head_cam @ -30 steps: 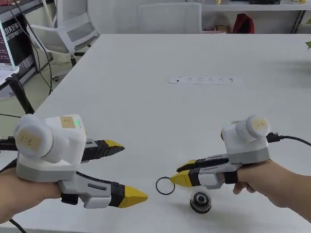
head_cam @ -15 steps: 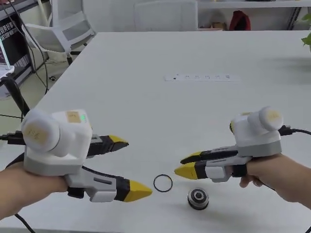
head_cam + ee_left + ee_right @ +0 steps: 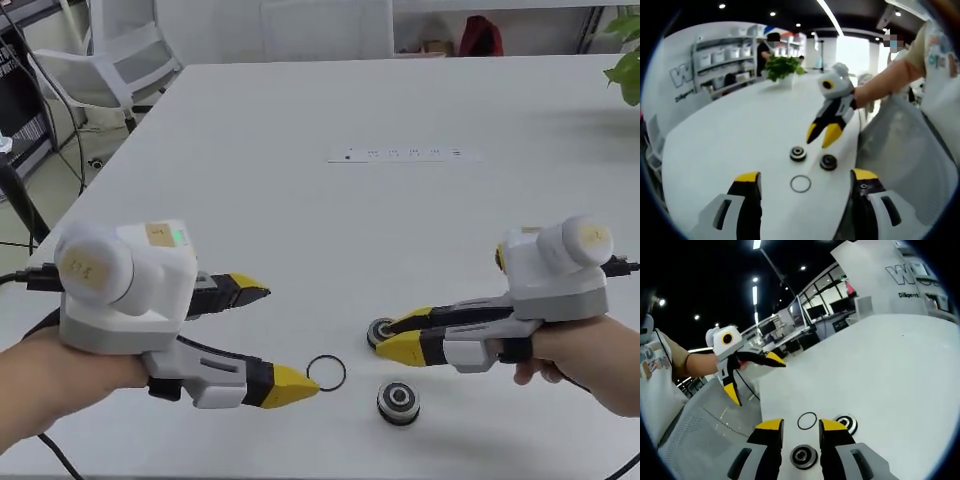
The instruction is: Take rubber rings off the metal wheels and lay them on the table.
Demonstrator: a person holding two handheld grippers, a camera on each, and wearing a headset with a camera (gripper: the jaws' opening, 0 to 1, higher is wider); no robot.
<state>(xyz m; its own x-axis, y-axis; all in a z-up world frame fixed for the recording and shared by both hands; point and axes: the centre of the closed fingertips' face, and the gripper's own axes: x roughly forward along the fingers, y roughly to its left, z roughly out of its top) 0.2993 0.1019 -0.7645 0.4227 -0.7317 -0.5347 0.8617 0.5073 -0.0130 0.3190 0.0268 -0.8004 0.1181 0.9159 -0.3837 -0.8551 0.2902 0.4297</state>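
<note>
**Ring on the table, right gripper drawn back**

Change shows mostly at the right gripper (image 3: 392, 336). A second ago its yellow tip sat just beside the ring (image 3: 326, 372). Now it stands apart from the ring, further toward the right of the head view, with its jaws a little apart and nothing between them. The ring lies flat on the table (image 3: 300, 200) at lower centre, free of both wheels. The left gripper (image 3: 273, 338) hangs at lower left with its jaws spread wide and empty, and its lower tip is now nearer the ring than it was.

My reading is that one ring has been let go and counts as laid down, so the work probably turns to a wheel next.

The near wheel (image 3: 398, 401) rests on the table at bottom centre, just right of the ring. A second wheel (image 3: 378, 330) peeks out behind the right gripper's tips, half covered by them. In the right gripper view that wheel (image 3: 846, 423) is also partly hidden by a jaw. Both wheels have dark rims, so I cannot tell which one, if either, still wears rubber. In the left gripper view both wheels sit beyond the ring (image 3: 800, 183), too small to settle it.
</note>
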